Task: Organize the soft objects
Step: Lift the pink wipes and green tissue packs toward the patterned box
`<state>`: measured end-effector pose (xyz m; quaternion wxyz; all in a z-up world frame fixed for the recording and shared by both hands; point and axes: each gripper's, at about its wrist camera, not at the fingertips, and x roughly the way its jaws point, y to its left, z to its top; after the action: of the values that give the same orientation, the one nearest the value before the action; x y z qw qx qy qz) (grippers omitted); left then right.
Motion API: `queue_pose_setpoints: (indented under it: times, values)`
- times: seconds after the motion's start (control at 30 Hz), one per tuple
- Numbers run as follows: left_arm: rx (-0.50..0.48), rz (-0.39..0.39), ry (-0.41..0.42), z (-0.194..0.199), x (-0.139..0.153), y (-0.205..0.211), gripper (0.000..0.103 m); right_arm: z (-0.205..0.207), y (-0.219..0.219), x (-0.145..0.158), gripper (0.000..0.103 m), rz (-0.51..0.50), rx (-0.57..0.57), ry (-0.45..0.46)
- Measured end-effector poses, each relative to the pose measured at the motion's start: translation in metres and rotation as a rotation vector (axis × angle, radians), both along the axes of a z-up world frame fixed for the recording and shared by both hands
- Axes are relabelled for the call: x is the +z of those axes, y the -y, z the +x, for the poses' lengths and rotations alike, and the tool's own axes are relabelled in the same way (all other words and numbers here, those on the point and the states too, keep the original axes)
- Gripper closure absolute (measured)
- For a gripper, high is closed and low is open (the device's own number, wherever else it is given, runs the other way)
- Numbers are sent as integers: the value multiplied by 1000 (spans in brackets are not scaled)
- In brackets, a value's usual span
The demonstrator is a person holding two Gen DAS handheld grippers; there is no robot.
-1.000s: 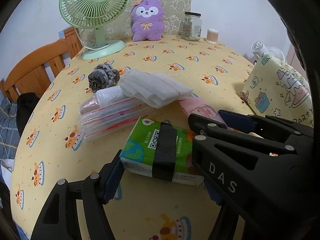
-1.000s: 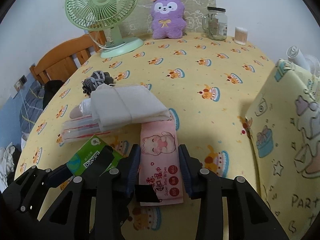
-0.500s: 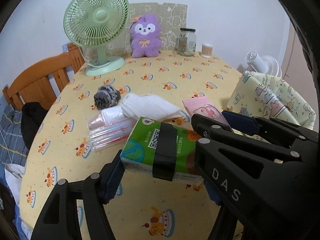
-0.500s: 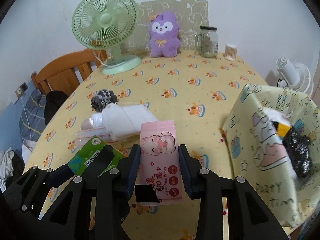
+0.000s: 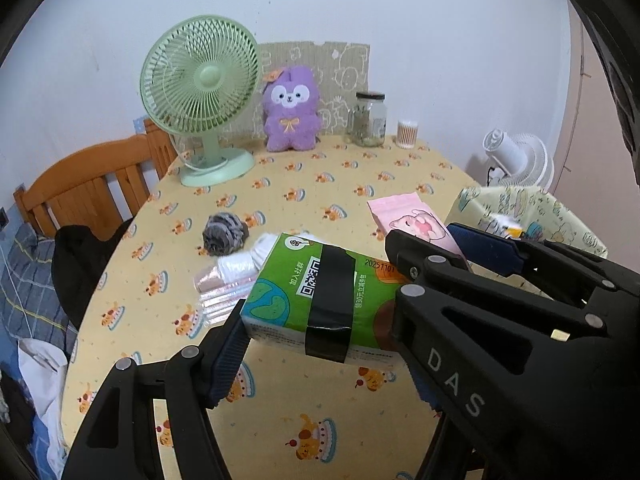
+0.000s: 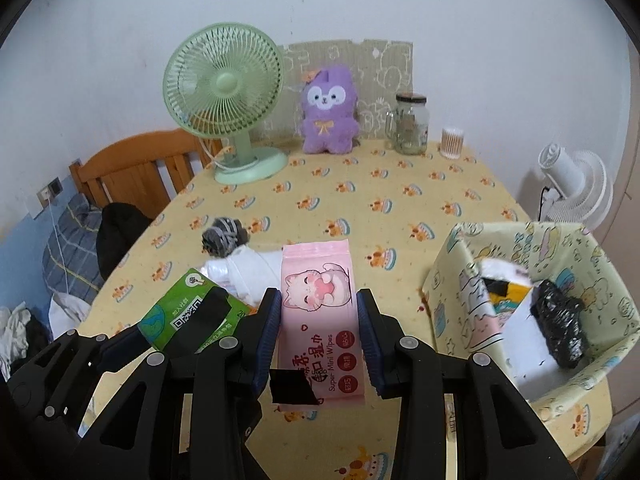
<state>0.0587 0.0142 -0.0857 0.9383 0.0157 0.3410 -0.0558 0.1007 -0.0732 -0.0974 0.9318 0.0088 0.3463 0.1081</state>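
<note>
My left gripper (image 5: 320, 320) is shut on a green tissue pack (image 5: 320, 296) with a black tape band and holds it well above the table. My right gripper (image 6: 318, 320) is shut on a pink wet-wipes pack (image 6: 320, 312) with a cat picture, also lifted. Each pack shows in the other view: the pink one (image 5: 412, 222), the green one (image 6: 188, 312). A patterned fabric bin (image 6: 448, 280) at the right holds white, yellow and black soft items. On the table lie a white cloth bundle (image 6: 248, 268), a clear packet (image 5: 224, 292) and a grey scrunchie (image 5: 224, 232).
A green desk fan (image 6: 228, 100), a purple plush (image 6: 328, 112), a glass jar (image 6: 410, 124) and a cotton-swab tub (image 6: 452, 142) stand along the far edge. A wooden chair (image 5: 88, 188) is at the left, a white floor fan (image 6: 576, 188) beyond the right edge.
Both grippers have risen from table level with their packs, so the table and the open bin now show from higher up. The bin's contents have come into view.
</note>
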Motion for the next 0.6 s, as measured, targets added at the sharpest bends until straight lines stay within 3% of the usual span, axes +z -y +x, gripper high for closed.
queue_pose_setpoints:
  times: [0.6]
  values:
    - [5, 16, 78, -7, 35, 7, 30, -11, 9, 40, 62, 20, -4, 86]
